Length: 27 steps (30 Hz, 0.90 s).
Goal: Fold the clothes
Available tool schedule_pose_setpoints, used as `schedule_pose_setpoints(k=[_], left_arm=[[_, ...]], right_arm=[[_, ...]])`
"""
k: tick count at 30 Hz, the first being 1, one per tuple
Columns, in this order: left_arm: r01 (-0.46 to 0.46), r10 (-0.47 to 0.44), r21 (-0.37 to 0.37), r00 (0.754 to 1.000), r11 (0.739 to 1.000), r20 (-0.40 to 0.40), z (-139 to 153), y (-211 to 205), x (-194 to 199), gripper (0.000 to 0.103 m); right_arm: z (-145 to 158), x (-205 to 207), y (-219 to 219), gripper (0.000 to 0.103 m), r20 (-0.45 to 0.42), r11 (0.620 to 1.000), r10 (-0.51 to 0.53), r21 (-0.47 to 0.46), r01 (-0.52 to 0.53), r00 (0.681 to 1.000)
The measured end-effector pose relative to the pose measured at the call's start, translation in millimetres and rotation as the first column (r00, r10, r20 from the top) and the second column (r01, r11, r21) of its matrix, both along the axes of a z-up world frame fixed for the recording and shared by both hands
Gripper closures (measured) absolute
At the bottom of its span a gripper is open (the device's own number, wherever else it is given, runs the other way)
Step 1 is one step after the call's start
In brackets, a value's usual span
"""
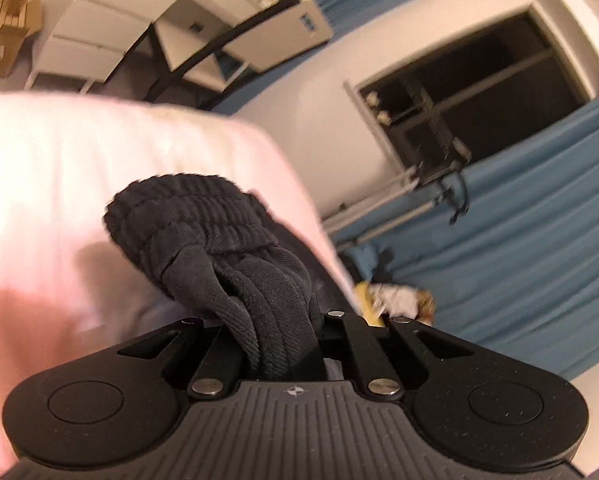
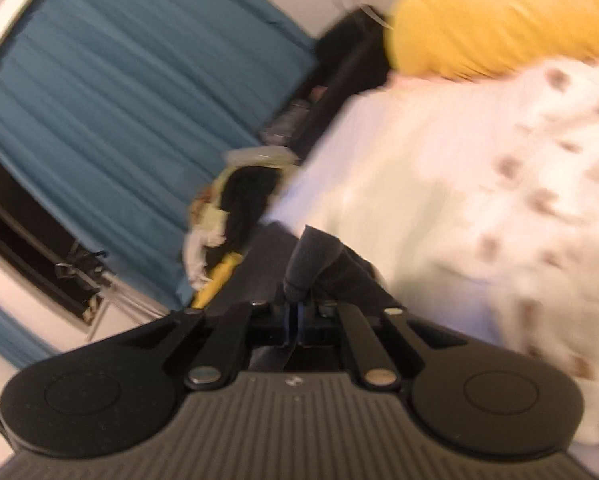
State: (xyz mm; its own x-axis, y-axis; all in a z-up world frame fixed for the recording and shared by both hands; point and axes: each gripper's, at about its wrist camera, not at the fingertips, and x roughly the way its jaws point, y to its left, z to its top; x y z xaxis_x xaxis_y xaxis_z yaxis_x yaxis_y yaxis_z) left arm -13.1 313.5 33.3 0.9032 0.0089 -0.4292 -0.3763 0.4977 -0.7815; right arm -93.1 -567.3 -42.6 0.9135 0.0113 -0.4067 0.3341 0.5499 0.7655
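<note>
Fingers of the left gripper [image 1: 277, 344] are pinching a bunched black ribbed knit garment [image 1: 203, 240], its elastic waistband rising above the pale pink bedsheet [image 1: 59, 184] on the left. Farther right, teal pleated curtains [image 1: 519, 280] are hanging beside a dark window [image 1: 479, 92]. Fingers of the right gripper [image 2: 295, 316] are closing narrowly on a dark fold of the same garment [image 2: 315, 260], near a white spotted blanket [image 2: 499, 200] and a blurred yellow cushion [image 2: 499, 16].
</note>
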Motion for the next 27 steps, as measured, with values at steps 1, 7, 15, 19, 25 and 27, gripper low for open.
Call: schedule_pose_setpoints(k=[1, 7, 15, 19, 25, 27], left_arm=[[0.008, -0.008, 0.002, 1.000, 1.000, -0.024, -4.7, -1.1, -2.1, 0.094], [-0.004, 0.004, 0.000, 0.999, 1.000, -0.040, 4.9, -9.8, 26.6, 0.094], [-0.063, 0.069, 0.036, 0.978, 0.997, -0.195, 34.5, -2.7, 132.5, 0.094], [-0.073, 0.082, 0.044, 0.967, 0.996, -0.241, 31.7, 3.1, 196.9, 0.093], [-0.045, 0.058, 0.055, 0.965, 0.997, -0.255, 3.2, 7.9, 288.5, 0.092], [-0.041, 0.052, 0.045, 0.962, 0.998, -0.267, -8.7, 10.0, 315.5, 0.092]], right_arm=[[-14.1, -1.8, -4.8, 0.099, -0.035, 0.999, -0.006, 0.034, 0.007, 0.999], [-31.9, 18.3, -1.7, 0.099, -0.071, 0.997, -0.025, 0.071, 0.030, 0.997], [21.4, 126.8, 13.0, 0.099, -0.005, 0.997, -0.071, 0.012, 0.071, 0.997], [29.0, 208.5, 20.7, 0.099, -0.026, 0.995, -0.095, 0.005, 0.095, 0.995], [6.1, 334.0, 33.5, 0.099, -0.111, 0.989, -0.140, -0.073, 0.132, 0.984], [-3.2, 368.2, 33.7, 0.099, -0.118, 0.988, -0.139, -0.079, 0.130, 0.983]])
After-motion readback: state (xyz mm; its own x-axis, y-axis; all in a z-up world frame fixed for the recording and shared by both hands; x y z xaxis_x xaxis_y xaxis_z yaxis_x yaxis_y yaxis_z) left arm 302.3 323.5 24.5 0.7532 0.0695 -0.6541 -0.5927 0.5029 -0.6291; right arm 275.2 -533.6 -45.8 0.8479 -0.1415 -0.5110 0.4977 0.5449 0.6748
